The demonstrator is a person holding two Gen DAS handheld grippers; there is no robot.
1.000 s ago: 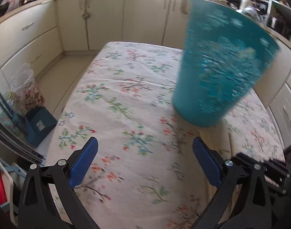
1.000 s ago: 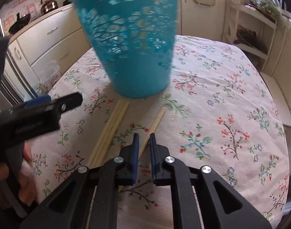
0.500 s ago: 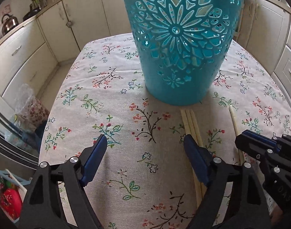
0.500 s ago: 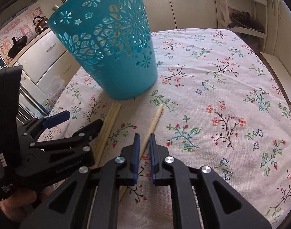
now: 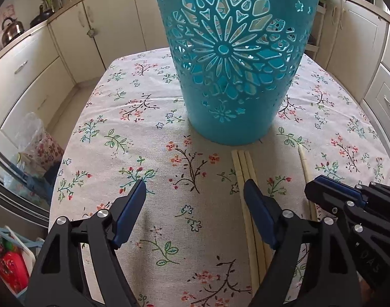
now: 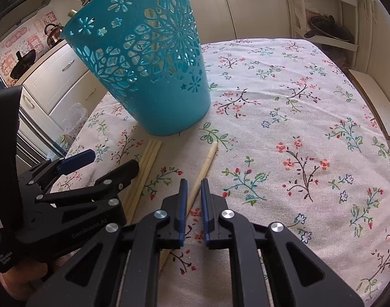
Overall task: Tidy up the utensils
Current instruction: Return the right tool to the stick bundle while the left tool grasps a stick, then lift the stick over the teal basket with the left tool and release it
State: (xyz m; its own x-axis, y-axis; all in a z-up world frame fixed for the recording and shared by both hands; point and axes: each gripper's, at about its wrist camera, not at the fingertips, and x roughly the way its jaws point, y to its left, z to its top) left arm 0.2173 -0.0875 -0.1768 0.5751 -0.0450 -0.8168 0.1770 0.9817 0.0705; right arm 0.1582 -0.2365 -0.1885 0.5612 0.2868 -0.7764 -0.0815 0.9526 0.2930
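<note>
While the right gripper (image 6: 194, 189) clenches one light, stiff, slippery chopstick (image 6: 206, 162) mid-shaft, left gripper (image 5: 195, 194) jaws, just narrowing, remain released, empty.

Cream cabinets (image 5: 33, 76) ring a floral-clothed table (image 6: 284, 117); daylight, seemingly from an unseen window.

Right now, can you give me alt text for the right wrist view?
The nearly shut right gripper straddles a single chopstick lying on the flowered tablecloth. Beyond stands a teal cut-out basket; at left, the left gripper hovers over three more chopsticks.
</note>
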